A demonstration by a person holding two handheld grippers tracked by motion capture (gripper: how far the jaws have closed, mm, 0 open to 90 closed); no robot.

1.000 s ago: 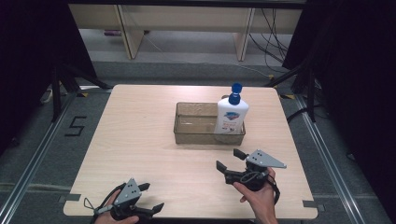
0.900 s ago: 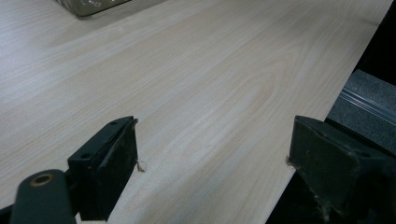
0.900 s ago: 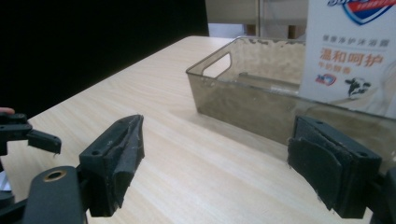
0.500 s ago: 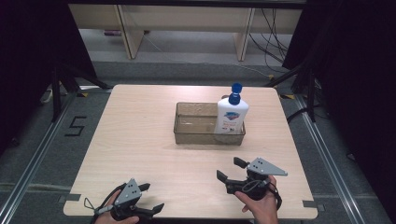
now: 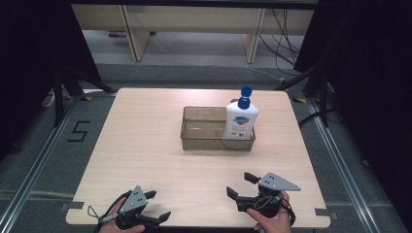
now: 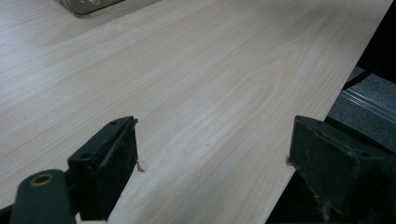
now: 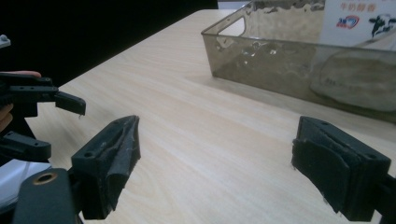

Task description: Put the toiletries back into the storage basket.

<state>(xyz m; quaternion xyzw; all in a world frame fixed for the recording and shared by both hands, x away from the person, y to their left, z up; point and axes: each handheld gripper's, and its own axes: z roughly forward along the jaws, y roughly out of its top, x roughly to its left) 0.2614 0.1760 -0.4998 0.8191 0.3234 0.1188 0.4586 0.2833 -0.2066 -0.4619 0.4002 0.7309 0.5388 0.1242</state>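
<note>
The white bottle (image 5: 240, 121) with a blue cap stands upright in the right end of the clear tray (image 5: 204, 144), a little above the middle of the high view's frame; both sit on the pale wooden surface (image 5: 145, 145), well apart from the two claws at the bottom edge; the bottle looks like stiff, smooth plastic, likely slippery on its flat label face and top-heavy only if near empty, though how full it is cannot be told from here; the narrower body below the shoulder, squeezed across its thin sides, seems the safest hold, since the cap neck would let it swing; the tray is rigid and light by the look of it and could slide if the bottle is dragged against its wall

The left claw (image 5: 151, 206) is released, nothing between its jaws, at the lower left; the right claw (image 5: 240, 186), at the lower right, has just been opening and stands wide with only bare surface between the jaws

The right gripper view gives the tray's rippled wall (image 7: 261, 65) and the label's print up close, at the upper right; the high view alone shows the cap and the whole layout
</note>
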